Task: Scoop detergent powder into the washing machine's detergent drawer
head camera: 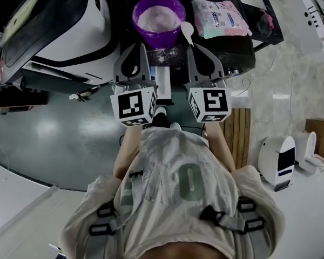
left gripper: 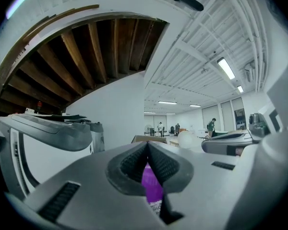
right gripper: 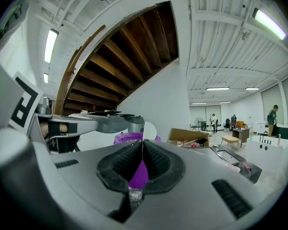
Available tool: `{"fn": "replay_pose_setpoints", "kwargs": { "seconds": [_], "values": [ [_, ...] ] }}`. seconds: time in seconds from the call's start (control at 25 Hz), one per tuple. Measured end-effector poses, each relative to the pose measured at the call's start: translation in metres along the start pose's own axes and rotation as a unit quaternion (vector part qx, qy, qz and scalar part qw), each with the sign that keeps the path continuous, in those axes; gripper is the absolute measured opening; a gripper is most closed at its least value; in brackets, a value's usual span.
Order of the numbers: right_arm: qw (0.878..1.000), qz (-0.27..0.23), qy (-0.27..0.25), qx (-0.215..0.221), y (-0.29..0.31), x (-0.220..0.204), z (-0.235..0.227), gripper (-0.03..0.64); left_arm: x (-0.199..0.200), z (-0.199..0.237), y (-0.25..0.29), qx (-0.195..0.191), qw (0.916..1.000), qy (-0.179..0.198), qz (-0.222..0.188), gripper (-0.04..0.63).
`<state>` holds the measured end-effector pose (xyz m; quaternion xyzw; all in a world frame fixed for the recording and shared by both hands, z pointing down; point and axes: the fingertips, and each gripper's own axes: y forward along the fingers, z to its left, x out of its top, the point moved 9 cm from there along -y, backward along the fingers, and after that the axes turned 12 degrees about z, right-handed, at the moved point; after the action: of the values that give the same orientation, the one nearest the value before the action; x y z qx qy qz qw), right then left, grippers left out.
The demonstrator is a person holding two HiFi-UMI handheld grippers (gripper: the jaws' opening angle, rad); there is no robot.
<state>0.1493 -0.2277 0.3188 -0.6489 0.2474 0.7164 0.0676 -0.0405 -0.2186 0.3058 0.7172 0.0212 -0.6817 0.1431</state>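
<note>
A purple bucket (head camera: 158, 16) of white powder stands on a dark speckled top (head camera: 170, 55), straight ahead of both grippers. A white scoop (head camera: 187, 32) leans at its right rim, and a pink-and-white detergent bag (head camera: 218, 18) lies further right. The white washing machine (head camera: 59, 31) is at the left. My left gripper (head camera: 134, 52) and right gripper (head camera: 204, 53) hover side by side just short of the bucket, both shut and empty. The bucket (left gripper: 151, 186) shows through the left gripper (left gripper: 148, 145), and again as the bucket (right gripper: 134, 138) past the right gripper (right gripper: 142, 146). A white oblong part (head camera: 163, 85) lies between them; I cannot tell what it is.
A black table (head camera: 248, 50) carries the bag. A wooden pallet (head camera: 240, 134) and white floor machines (head camera: 278, 158) stand to the right. The person's body fills the lower head view. A grey-green floor (head camera: 54, 139) spreads to the left.
</note>
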Motion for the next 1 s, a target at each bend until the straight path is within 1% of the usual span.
{"fn": "replay_pose_setpoints", "kwargs": {
  "seconds": [0.2,0.32,0.64,0.72,0.8,0.88,0.96,1.0],
  "values": [
    [1.0,0.012,0.002,-0.007,0.023,0.032,-0.014,0.011,0.029,0.017,0.024,0.0,0.9998,0.015,0.011,0.021],
    [1.0,0.016,-0.004,-0.001,0.034,0.046,-0.018,0.011,0.041,0.026,0.031,0.005,0.9998,0.015,0.011,0.021],
    [0.999,0.032,-0.011,0.012,0.055,0.051,-0.018,0.011,0.044,0.04,0.042,0.011,0.9998,0.011,0.015,0.021],
    [0.999,0.041,-0.02,0.016,0.059,0.054,-0.019,0.011,0.044,0.042,0.044,0.011,0.9998,0.009,0.016,0.021],
    [0.997,0.061,-0.038,0.03,0.066,0.059,-0.02,0.011,0.045,0.044,0.046,0.011,0.9998,0.008,0.017,0.021],
    [0.992,0.092,-0.063,0.057,0.077,0.067,-0.022,0.011,0.044,0.045,0.049,0.011,0.9997,0.009,0.019,0.021],
    [0.983,0.132,-0.095,0.088,0.09,0.075,-0.025,0.011,0.043,0.048,0.051,0.01,0.9997,0.008,0.02,0.021],
    [0.976,0.159,-0.112,0.103,0.097,0.078,-0.027,0.011,0.042,0.049,0.052,0.01,0.9997,0.007,0.02,0.021]
  ]
}}
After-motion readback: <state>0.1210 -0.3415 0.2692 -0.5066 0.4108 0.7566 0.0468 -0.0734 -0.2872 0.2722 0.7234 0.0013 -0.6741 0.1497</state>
